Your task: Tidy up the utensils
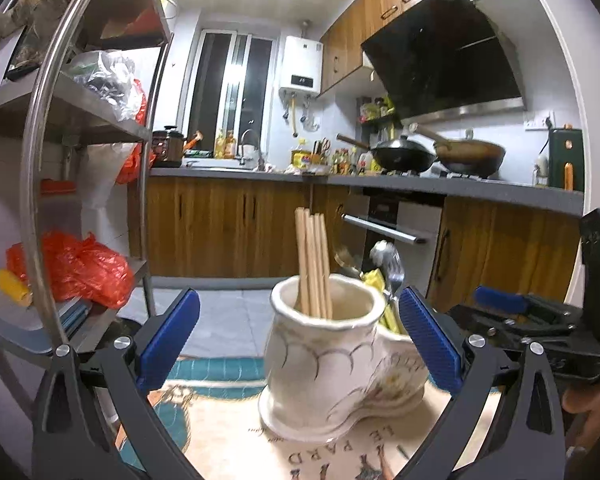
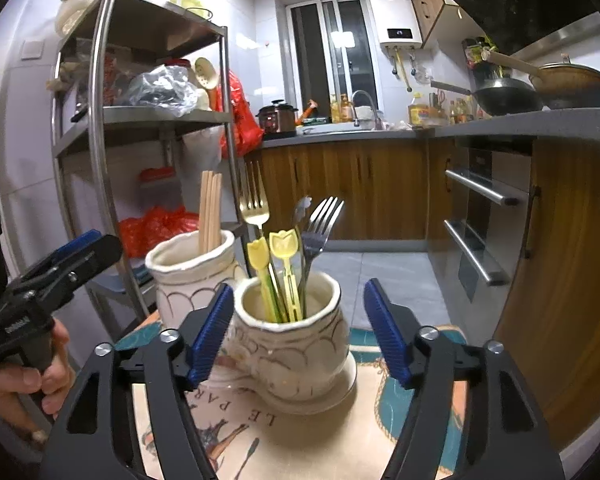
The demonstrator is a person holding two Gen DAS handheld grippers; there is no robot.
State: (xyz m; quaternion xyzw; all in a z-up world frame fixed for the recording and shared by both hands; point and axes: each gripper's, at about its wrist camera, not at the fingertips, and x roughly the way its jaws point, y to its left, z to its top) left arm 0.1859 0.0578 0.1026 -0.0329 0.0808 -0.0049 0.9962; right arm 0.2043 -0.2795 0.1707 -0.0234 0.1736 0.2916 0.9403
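My left claw [image 1: 300, 340] and right claw [image 2: 300, 332] both spread wide, empty, flanking the double ceramic holder [image 2: 296, 344] of chopsticks [image 1: 312, 264] and forks [image 2: 320, 220] on the table [image 2: 260, 432].

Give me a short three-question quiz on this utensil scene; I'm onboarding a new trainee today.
1. True or false: the chopsticks share a compartment with the forks.
2. Which compartment holds the yellow utensils: A) the one with the silver fork, B) the chopstick one?
3. Are the left gripper and right gripper open or shut?

Key: 1. False; they stand alone in the other compartment of the ceramic holder. 2. A. 3. Both open, holding nothing.
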